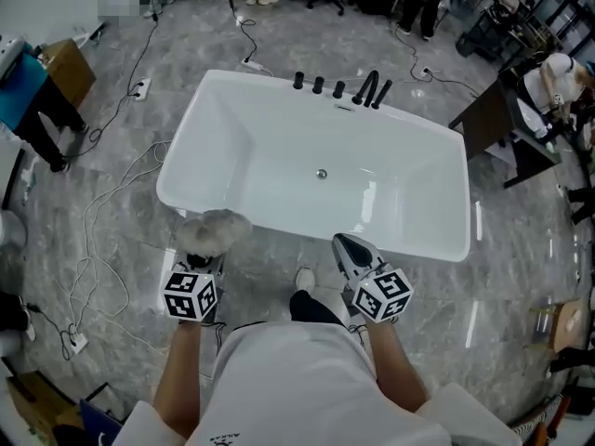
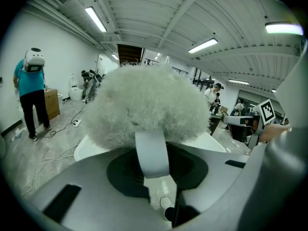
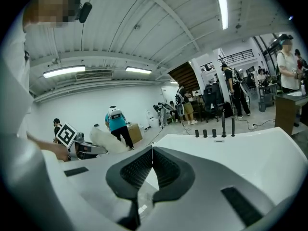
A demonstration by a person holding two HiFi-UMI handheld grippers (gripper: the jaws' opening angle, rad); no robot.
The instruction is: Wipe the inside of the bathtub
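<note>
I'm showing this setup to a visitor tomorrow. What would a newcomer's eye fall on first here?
A big white bathtub fills the middle of the grey floor, a row of black taps on its far rim. At its near rim the left gripper is shut on the white handle of a fluffy white duster, which fills the left gripper view; the right gripper beside it is shut on nothing.

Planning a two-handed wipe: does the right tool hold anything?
No, the right tool has its jaws shut together with nothing between them.
</note>
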